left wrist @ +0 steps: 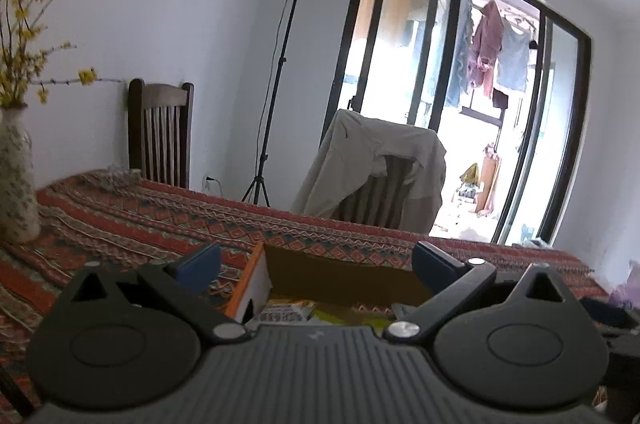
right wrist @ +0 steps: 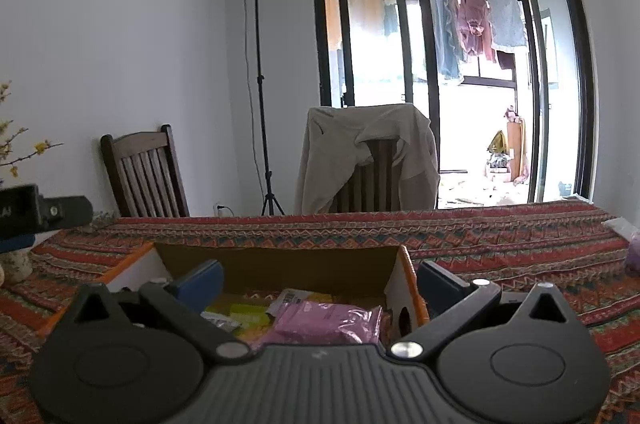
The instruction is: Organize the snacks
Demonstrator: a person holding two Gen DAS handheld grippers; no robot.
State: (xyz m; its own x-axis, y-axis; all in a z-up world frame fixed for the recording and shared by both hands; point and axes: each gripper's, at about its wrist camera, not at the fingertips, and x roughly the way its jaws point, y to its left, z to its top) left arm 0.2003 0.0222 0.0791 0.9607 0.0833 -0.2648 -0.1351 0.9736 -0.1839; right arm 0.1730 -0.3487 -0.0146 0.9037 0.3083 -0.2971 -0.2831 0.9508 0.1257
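An open cardboard box [right wrist: 280, 264] with orange edges and white outer sides sits on the patterned tablecloth. Inside it lie a purple snack packet [right wrist: 328, 322], yellow-green packets [right wrist: 244, 312] and a white printed packet [right wrist: 294, 298]. My right gripper [right wrist: 320, 282] hovers over the box, open, nothing between its blue pads. In the left wrist view the same box [left wrist: 256, 280] shows with a yellow printed packet [left wrist: 288, 312] inside. My left gripper [left wrist: 316, 264] is open and empty above it. Part of the left gripper [right wrist: 40, 212] shows at the right view's left edge.
A patterned vase [left wrist: 16, 176] with yellow blossoms stands on the table at the left. Behind the table are a wooden chair [right wrist: 140, 176], a chair draped with a beige jacket [right wrist: 368, 160] and a light stand [right wrist: 260, 84]. A purple bag [right wrist: 632, 256] lies at the table's right edge.
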